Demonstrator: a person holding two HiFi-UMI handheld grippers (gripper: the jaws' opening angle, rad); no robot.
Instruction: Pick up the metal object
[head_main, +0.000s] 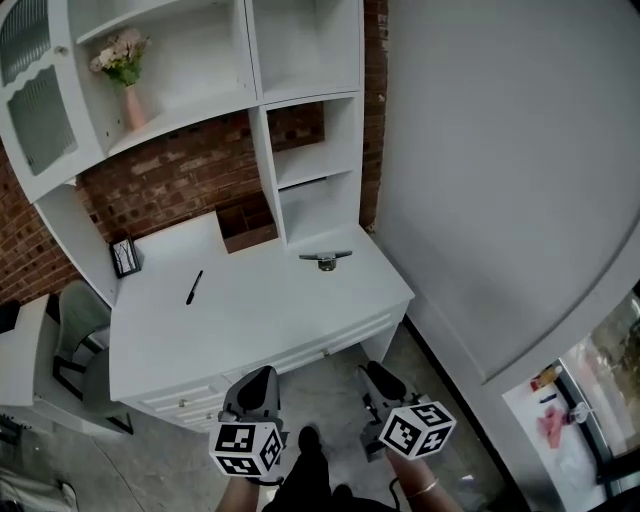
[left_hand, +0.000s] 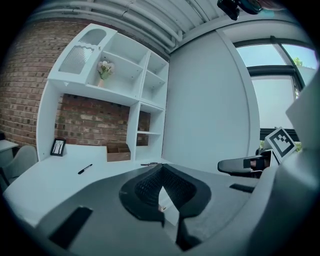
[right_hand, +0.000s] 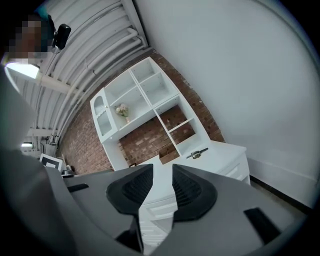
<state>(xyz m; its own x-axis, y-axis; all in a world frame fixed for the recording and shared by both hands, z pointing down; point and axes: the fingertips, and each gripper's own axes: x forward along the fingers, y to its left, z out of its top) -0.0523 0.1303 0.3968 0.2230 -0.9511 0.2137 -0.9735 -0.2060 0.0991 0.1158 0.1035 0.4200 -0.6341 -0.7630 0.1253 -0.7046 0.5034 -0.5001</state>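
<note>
The metal object (head_main: 325, 260), a small silver piece with a flat bar on top, lies at the back right of the white desk (head_main: 250, 320), in front of the low shelf cubby. It also shows far off in the left gripper view (left_hand: 150, 163) and the right gripper view (right_hand: 197, 153). Both grippers hang below the desk's front edge, well short of it. My left gripper (head_main: 262, 378) (left_hand: 160, 170) has its tips touching and holds nothing. The jaws of my right gripper (head_main: 378, 375) (right_hand: 162, 167) stand apart, with nothing between them.
A black pen (head_main: 194, 287) lies on the desk's left half and a small picture frame (head_main: 125, 256) stands at its back left. A wooden organiser (head_main: 248, 225) sits under the hutch, a flower vase (head_main: 125, 70) stands on a shelf. A chair (head_main: 75, 330) is at the left, a grey wall (head_main: 500, 150) at the right.
</note>
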